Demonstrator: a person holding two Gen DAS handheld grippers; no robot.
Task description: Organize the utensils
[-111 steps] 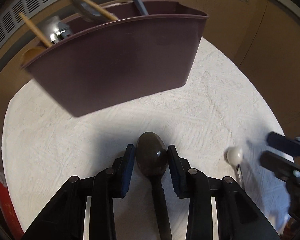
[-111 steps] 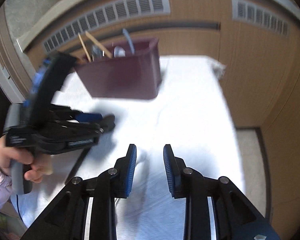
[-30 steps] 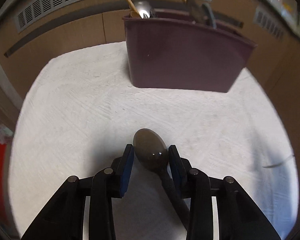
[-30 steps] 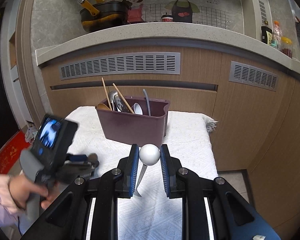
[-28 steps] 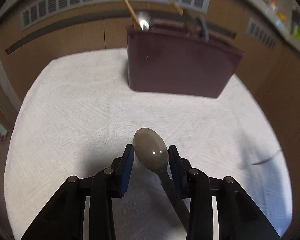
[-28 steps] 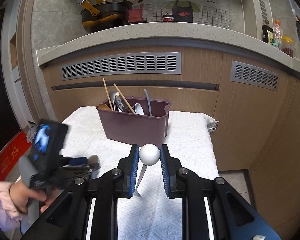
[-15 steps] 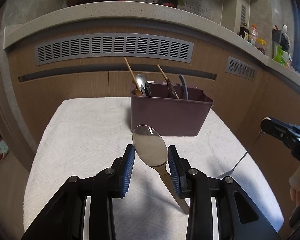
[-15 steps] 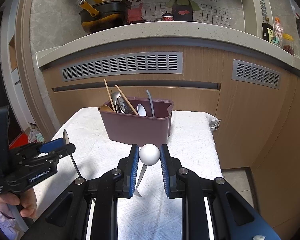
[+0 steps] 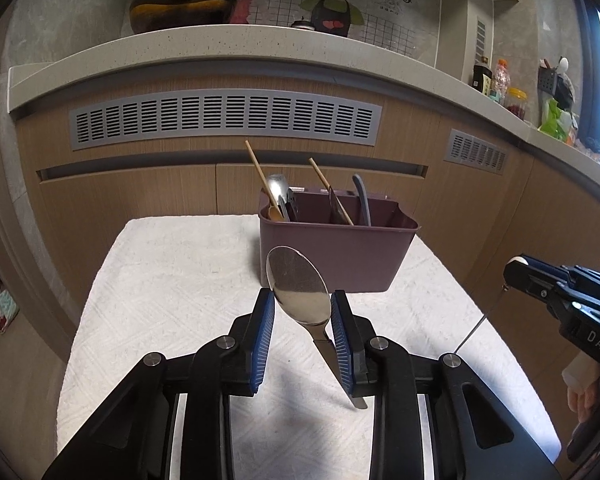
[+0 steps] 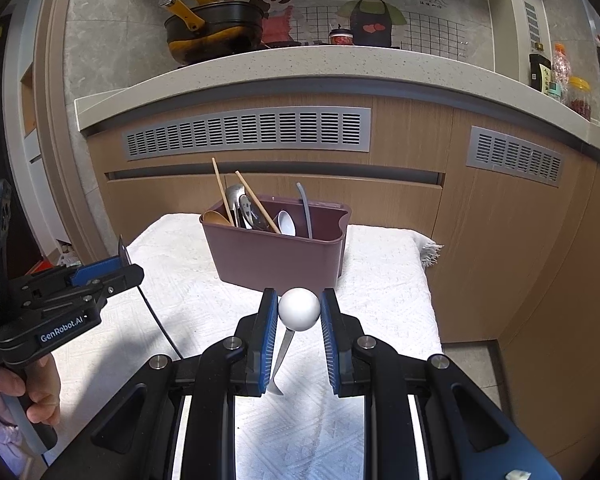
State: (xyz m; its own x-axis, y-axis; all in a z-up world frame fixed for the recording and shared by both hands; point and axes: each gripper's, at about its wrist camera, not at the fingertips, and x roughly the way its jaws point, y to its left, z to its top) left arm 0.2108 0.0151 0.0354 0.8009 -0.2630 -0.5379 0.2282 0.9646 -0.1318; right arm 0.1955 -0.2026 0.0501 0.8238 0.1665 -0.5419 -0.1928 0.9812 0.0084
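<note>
My left gripper (image 9: pixel 302 309) holds a metal spoon (image 9: pixel 298 282) by its bowl, pads on both edges, jaws closing on it; the handle hangs down above the white cloth. In the right wrist view that left gripper (image 10: pixel 129 269) hovers at the left with the spoon (image 10: pixel 122 251) edge-on. My right gripper (image 10: pixel 299 314) is shut on a white round-headed utensil (image 10: pixel 299 308) whose thin metal handle dangles below. A maroon utensil bin (image 10: pixel 276 258) stands ahead of both, holding chopsticks, spoons and a grey handle. The right gripper (image 9: pixel 518 271) shows at the right edge of the left wrist view.
A white textured cloth (image 9: pixel 172 272) covers the small table, its fringed corner (image 10: pixel 431 252) at the right. Wooden cabinets with grey vents (image 10: pixel 246 132) rise behind the bin (image 9: pixel 352 258). A black pan (image 10: pixel 216 28) sits on the counter above. A person's hand (image 10: pixel 32 396) grips the left tool.
My left gripper rose and tipped upward with the spoon, lifting it off the cloth; the counter is now in its view. The right gripper stayed still with its utensil.
</note>
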